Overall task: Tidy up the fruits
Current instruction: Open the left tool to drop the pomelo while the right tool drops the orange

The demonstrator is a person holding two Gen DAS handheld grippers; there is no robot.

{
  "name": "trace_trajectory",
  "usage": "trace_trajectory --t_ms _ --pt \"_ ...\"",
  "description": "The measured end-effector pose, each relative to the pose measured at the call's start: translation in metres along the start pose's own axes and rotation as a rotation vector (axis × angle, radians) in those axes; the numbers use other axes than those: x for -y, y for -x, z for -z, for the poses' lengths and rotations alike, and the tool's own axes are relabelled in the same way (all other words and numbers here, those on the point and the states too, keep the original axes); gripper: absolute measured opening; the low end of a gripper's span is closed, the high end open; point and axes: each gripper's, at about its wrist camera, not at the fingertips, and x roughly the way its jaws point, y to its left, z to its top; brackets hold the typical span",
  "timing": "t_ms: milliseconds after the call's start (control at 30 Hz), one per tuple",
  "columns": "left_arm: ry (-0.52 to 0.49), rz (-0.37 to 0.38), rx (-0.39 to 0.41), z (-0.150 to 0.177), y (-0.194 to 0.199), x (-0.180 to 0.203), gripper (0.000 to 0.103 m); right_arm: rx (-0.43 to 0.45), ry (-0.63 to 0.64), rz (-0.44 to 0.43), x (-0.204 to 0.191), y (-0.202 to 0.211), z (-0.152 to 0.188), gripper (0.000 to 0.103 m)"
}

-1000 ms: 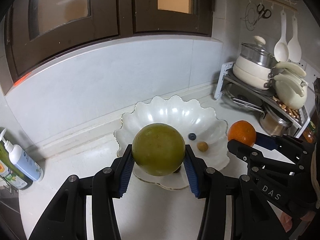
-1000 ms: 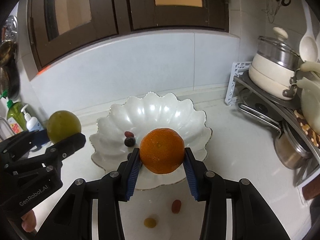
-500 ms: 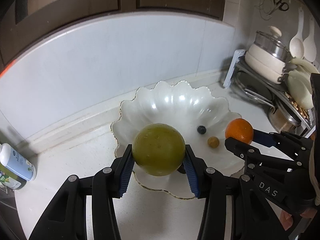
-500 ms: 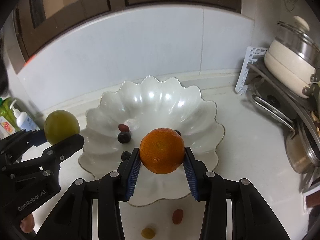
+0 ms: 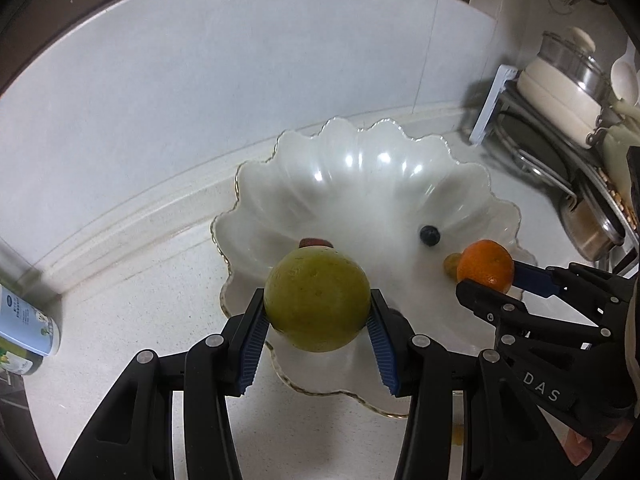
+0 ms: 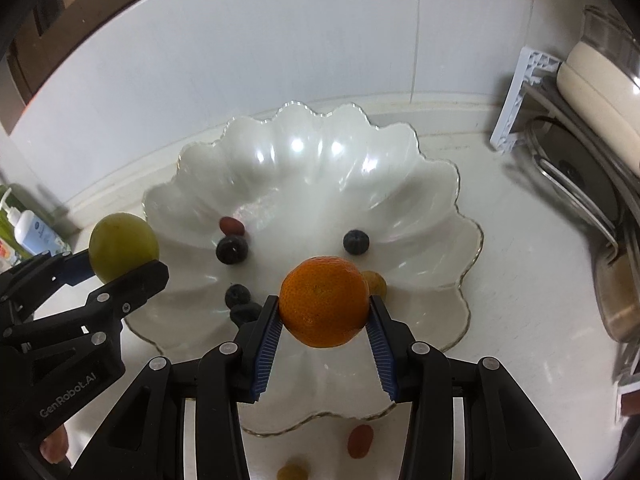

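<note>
1. Fruits held over scalloped white glass bowl [image 6: 440, 184] on white table [image 5: 132, 300]: round green fruit [image 5: 318, 300] pinched in left gripper [image 5: 318, 322] jaws, round orange [image 6: 324, 302] pinched in right gripper [image 6: 324, 320] jaws.
2. Bowl lay directly below both; neither nearer.
3. Counted inside: four dark berries, one red grape, one yellow grape; two grapes outside.

Both fisheye views: soft, even indoor light from above. Bright glare spots dot the white bowl [image 5: 360, 184], and faint shadows fall on the counter [image 6: 520, 240]. Straight wall lines bow strongly toward the dark, vignetted corners. Motion blur smears the bottle [image 5: 24, 328] and pots [image 5: 560, 84] at the edges.
</note>
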Motion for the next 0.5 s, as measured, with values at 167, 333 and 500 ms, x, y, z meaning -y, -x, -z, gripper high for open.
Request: trace_trajectory --t_ms 167,333,500 --pt "-0.003 -0.005 -0.017 -0.001 -0.006 0.000 0.048 -0.017 0.001 0.000 0.001 -0.004 0.001 0.044" --pt "-0.007 0.000 -0.037 -0.001 -0.010 0.000 0.048 -0.022 0.011 0.005 0.001 -0.004 0.001 0.045" --pt "-0.007 -0.030 -0.027 0.000 -0.009 0.000 0.058 -0.028 0.018 0.028 0.003 -0.004 0.000 0.050"
